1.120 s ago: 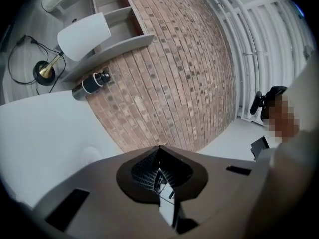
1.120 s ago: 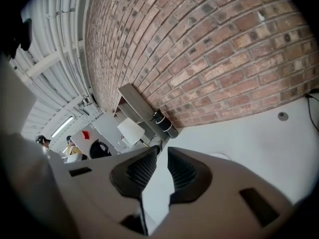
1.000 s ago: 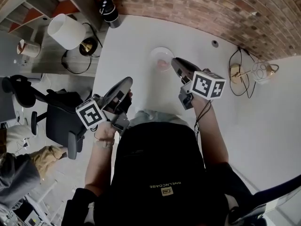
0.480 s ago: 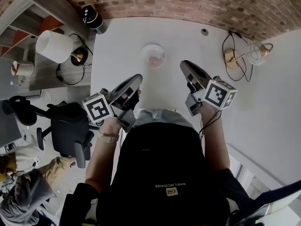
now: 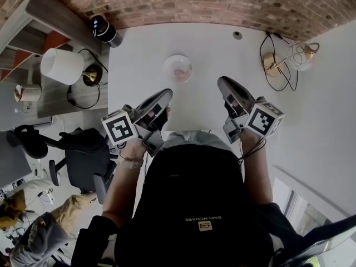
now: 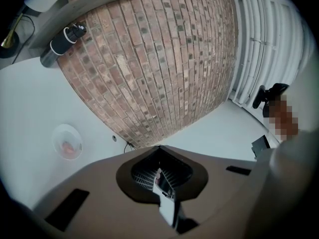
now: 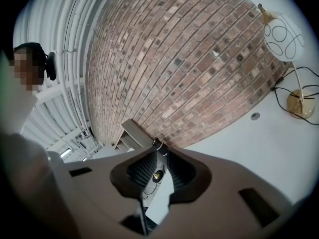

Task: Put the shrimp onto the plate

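I see the shrimp (image 5: 181,72) on the far plate (image 5: 167,64) only as a pink blur, direction unclear; left gripper (image 5: 166,94) and right gripper (image 5: 222,82) are closed, empty.

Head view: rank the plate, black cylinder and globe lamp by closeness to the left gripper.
1. The plate, mid-table, just ahead of the left gripper.
2. The black cylinder, far-left corner by the brick wall.
3. The globe lamp, far right, across the table.

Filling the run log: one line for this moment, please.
shrimp: on plate | left claw: shut, empty | right claw: shut, empty | both short of plate
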{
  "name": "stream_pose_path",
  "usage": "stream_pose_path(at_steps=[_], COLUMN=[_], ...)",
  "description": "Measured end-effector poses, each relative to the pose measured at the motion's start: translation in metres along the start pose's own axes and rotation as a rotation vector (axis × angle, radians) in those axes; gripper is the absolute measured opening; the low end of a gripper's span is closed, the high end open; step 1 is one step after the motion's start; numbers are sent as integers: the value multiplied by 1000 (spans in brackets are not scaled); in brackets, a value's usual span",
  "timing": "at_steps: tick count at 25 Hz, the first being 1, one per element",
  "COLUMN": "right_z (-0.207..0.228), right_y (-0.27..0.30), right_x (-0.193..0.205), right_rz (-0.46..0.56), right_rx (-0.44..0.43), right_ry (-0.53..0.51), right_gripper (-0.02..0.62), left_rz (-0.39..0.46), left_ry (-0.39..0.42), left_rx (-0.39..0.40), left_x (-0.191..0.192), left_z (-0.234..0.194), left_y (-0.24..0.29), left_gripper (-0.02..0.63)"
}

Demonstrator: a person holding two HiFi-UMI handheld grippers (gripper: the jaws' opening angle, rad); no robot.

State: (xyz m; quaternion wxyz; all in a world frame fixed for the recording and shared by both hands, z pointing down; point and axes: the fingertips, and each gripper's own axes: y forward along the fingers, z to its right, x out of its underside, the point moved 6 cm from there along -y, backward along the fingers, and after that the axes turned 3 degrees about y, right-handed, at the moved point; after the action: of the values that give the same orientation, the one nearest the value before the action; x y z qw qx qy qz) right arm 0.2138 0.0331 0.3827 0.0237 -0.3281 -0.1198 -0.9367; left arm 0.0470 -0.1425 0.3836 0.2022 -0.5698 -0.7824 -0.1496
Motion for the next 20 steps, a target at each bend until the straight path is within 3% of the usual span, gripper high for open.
stream_pose_path(at_steps=[6, 20], right_z=[10, 21], right_y=[-9, -5], right_x=[5, 2], right_rz=[39, 23], right_rx=[-7, -47], right_ry=[52, 51], right_gripper=[64, 64], left_rz=[-15, -13], left_ry=[-2, -8], left_rx=[-8, -7], left_x=[1, 2], left_z=[0, 3], left_y=[2, 18], left_gripper=[5, 5])
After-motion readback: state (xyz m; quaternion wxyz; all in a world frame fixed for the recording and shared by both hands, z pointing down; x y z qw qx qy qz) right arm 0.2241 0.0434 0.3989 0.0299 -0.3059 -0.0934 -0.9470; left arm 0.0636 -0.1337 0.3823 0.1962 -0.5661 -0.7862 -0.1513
